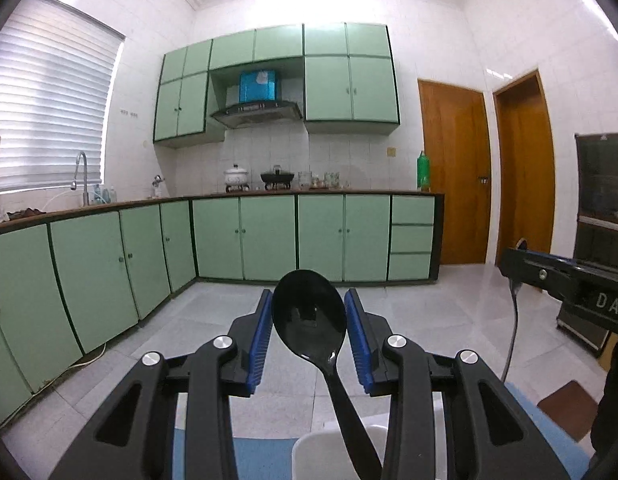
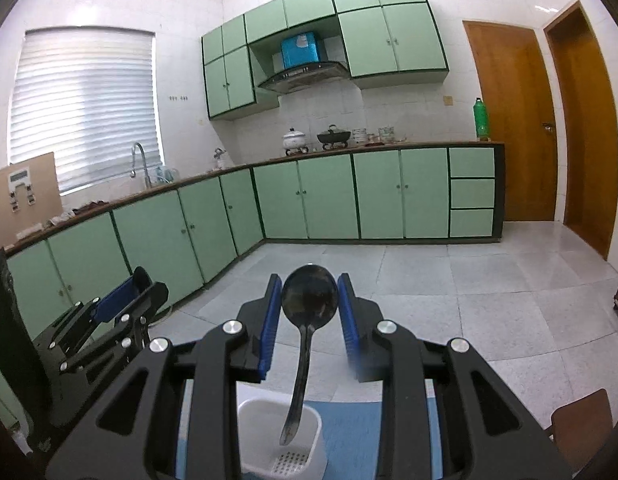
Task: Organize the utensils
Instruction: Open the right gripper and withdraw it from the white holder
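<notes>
My left hand-held gripper (image 1: 307,334) stood part-open, its blue pads clamped on the bowl of a black plastic spoon (image 1: 309,316), handle hanging toward 6 o'clock. My right hand-held gripper (image 2: 309,320) was also part-open and gripped a dark metal ladle (image 2: 309,300) by its bowl, handle pointing down into a white utensil holder (image 2: 281,440) on a blue mat (image 2: 349,440). Green cabinets (image 2: 329,200) lay at 12 o'clock.

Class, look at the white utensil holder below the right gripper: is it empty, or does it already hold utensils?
Empty, as far as shown: the white utensil holder shows its bare perforated floor, and the metal spoon hangs above it in the right gripper.
</notes>
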Available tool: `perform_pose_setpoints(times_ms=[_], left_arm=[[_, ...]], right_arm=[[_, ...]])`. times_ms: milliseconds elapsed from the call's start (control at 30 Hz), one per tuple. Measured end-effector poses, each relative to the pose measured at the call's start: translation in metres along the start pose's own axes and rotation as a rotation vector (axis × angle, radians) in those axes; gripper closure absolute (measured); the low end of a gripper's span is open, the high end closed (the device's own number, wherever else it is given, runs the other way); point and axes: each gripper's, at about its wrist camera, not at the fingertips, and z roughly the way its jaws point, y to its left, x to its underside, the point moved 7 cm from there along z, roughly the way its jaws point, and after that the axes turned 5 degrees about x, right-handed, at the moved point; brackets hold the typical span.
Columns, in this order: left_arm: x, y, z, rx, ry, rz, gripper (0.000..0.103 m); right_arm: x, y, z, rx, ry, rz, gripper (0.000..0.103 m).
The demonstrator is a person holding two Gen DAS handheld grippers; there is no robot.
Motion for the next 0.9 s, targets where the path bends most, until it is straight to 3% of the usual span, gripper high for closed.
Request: perform_pose_setpoints(times_ms=[167,300,467,633,767,900], left_arm=[[0.019,0.0,0.015,0.028,0.057,-0.01,0.067],[0.026,0.0,0.004,0.04,0.069,-0.018,0.066],[0.024,-0.002,-0.018,0.056,0.078,-0.033,0.058],[0.03,-0.006,-0.062,0.053,0.116,-0.049,0.044],[0.055,-0.013,-0.101,0.06,0.21,-0.059,0.037],[0.105,-0.023,-0.139,0.072,0.342,-0.065,0.035]], right_arm=[[0.026,0.006,0.016,-0.011,0.056,-0.011,0.076],[0.042,0.009,0.014,-0.027,0.091,-0.009,0.074],[0.048,0.012,-0.004,-0.033,0.111,0.006,0.056],[0.068,0.007,-0.044,-0.014,0.149,0.023,0.038],[0.108,0.005,-0.087,-0.014,0.223,0.032,0.023],[0.157,0.01,-0.128,-0.015,0.309,0.021,0.02]])
